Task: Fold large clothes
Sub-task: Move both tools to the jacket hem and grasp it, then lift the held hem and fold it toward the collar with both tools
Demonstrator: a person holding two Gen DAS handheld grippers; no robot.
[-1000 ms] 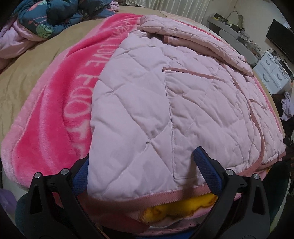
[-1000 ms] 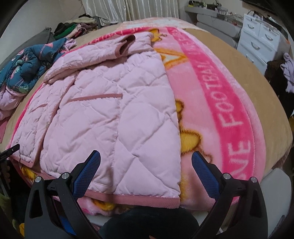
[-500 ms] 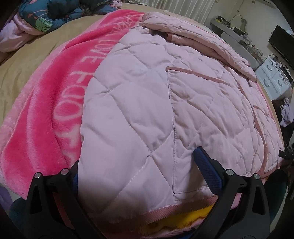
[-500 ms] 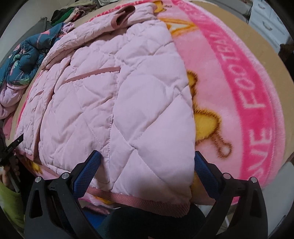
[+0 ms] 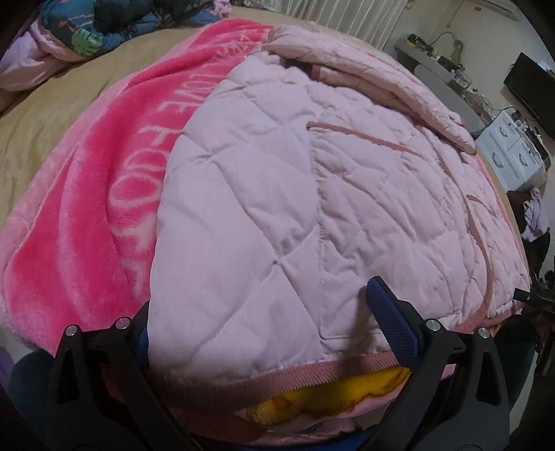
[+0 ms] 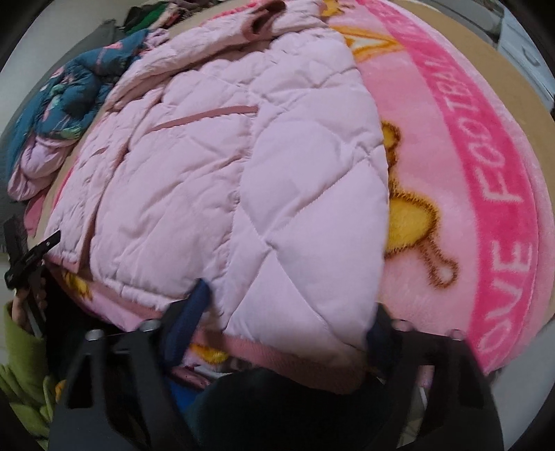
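Observation:
A pale pink quilted jacket (image 5: 312, 194) lies flat on a bright pink blanket (image 5: 104, 215), sleeves folded across its far end. My left gripper (image 5: 263, 312) is open and straddles the jacket's near left hem corner; the left finger is hidden under the fabric, the right blue pad (image 5: 392, 319) rests on top. In the right wrist view the jacket (image 6: 242, 180) fills the middle. My right gripper (image 6: 284, 312) is open and straddles the near right hem corner, its left pad (image 6: 189, 315) on the fabric and the right pad partly hidden.
The blanket (image 6: 468, 173) covers a tan bed (image 5: 52, 114). A blue patterned garment heap (image 5: 104, 24) lies at the far left. White drawers (image 5: 513, 152) and a dark screen stand to the right. A green-sleeved arm (image 6: 20, 364) shows at the left.
Both grippers have moved forward over the jacket's hem, so the fabric now lies between their open fingers. The jacket itself has not moved.

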